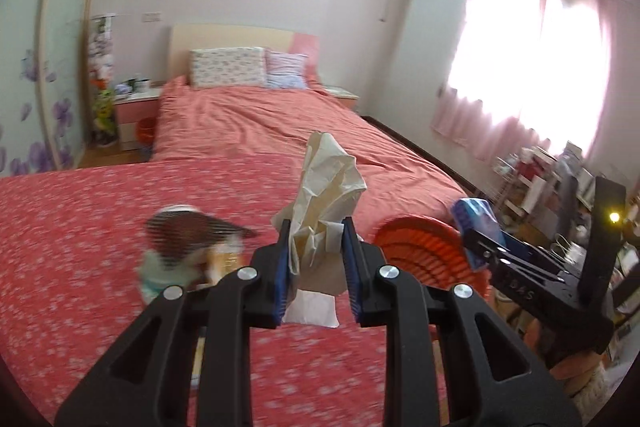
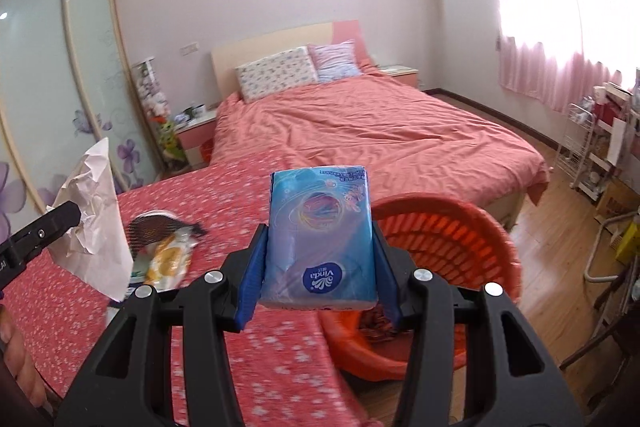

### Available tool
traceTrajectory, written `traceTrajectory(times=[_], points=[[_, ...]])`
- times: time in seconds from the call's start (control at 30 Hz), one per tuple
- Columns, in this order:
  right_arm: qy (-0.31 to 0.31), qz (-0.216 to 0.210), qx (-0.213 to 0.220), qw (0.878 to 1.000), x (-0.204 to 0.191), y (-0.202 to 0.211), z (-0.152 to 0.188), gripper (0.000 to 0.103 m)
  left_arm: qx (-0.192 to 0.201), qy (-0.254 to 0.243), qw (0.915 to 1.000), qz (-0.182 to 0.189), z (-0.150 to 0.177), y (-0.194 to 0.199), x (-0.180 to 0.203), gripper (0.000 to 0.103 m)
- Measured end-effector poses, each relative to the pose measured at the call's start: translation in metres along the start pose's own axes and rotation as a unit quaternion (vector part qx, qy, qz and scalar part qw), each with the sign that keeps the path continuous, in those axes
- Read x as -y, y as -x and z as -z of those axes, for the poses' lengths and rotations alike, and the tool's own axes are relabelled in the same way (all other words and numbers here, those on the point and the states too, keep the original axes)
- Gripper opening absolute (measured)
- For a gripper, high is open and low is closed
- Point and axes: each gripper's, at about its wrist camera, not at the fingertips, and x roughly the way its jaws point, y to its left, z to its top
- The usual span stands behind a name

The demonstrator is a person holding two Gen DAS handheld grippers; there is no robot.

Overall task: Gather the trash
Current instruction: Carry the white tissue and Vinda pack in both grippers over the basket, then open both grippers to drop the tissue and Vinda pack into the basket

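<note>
My left gripper [image 1: 316,251] is shut on a crumpled white paper bag [image 1: 326,187] and holds it above the red flowered table [image 1: 80,227]; the bag also shows in the right wrist view [image 2: 94,211]. My right gripper [image 2: 320,263] is shut on a blue Vinda tissue pack [image 2: 320,231], held just left of the orange plastic basket [image 2: 448,243]. The tissue pack [image 1: 474,223] and basket [image 1: 420,251] also show in the left wrist view. More trash lies on the table: a dark mesh item [image 2: 160,225] and a yellow wrapper [image 2: 170,259].
A bed with a coral cover [image 2: 380,131] stands behind the table. A wire rack with clutter [image 2: 592,147] and a chair frame [image 2: 600,259] stand at the right on the wooden floor. A wardrobe with flower decals [image 2: 60,107] is at the left.
</note>
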Motion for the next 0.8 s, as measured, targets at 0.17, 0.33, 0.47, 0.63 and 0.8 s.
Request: traceTrajectory(times=[0.17, 0.33, 0.47, 0.63, 0.8], points=[[-0.028, 0.016, -0.002, 0.999, 0.037, -0.008, 0.0, 0.049, -0.018, -0.02, 0.9989, 0.04, 0.003, -0.035, 0.044, 0.024], [-0.051, 0.023, -0.007, 0.998, 0.065, -0.019, 0.002, 0.049, -0.038, -0.026, 0.9963, 0.072, 0.006, -0.074, 0.075, 0.024], [-0.066, 0.026, -0.01, 0.997, 0.084, -0.03, 0.003, 0.049, -0.054, -0.035, 0.9937, 0.091, 0.013, -0.104, 0.096, 0.025], [-0.08, 0.027, -0.014, 0.996, 0.099, -0.041, 0.002, 0.049, -0.074, -0.044, 0.9909, 0.103, 0.018, -0.138, 0.113, 0.025], [-0.099, 0.014, -0.019, 0.995, 0.111, -0.051, 0.001, 0.053, -0.091, -0.043, 0.9902, 0.097, 0.024, -0.167, 0.121, 0.038]])
